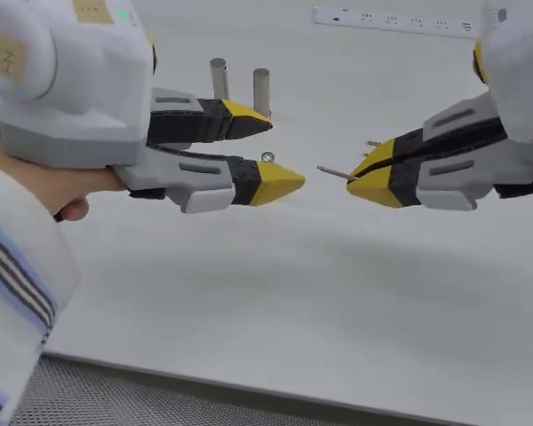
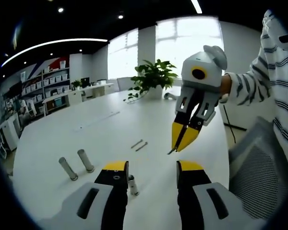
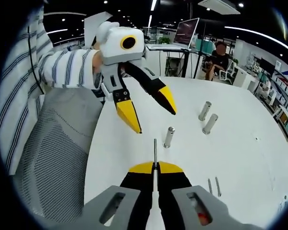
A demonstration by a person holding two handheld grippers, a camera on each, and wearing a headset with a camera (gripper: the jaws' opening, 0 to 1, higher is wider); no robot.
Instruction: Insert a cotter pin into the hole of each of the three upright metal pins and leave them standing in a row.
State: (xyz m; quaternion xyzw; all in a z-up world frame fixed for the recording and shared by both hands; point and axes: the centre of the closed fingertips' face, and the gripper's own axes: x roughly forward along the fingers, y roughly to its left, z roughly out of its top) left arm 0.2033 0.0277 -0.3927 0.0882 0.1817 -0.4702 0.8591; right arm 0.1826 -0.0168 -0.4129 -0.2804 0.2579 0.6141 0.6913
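Our right hand-held gripper (image 1: 354,182) pinches a cotter pin (image 1: 333,172); the left hand-held gripper (image 1: 286,150) gapes empty near the front metal pin (image 3: 169,136) on the desk (image 1: 293,293) — we should steady it, then sight its hole.

White table (image 1: 249,302), metal pins (image 1: 219,78), cotter pins (image 3: 214,186)

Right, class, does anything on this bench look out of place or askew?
Nothing is tipped or damaged. One upright metal pin stands apart from the other two pins, off their line, so the three do not form a row yet.
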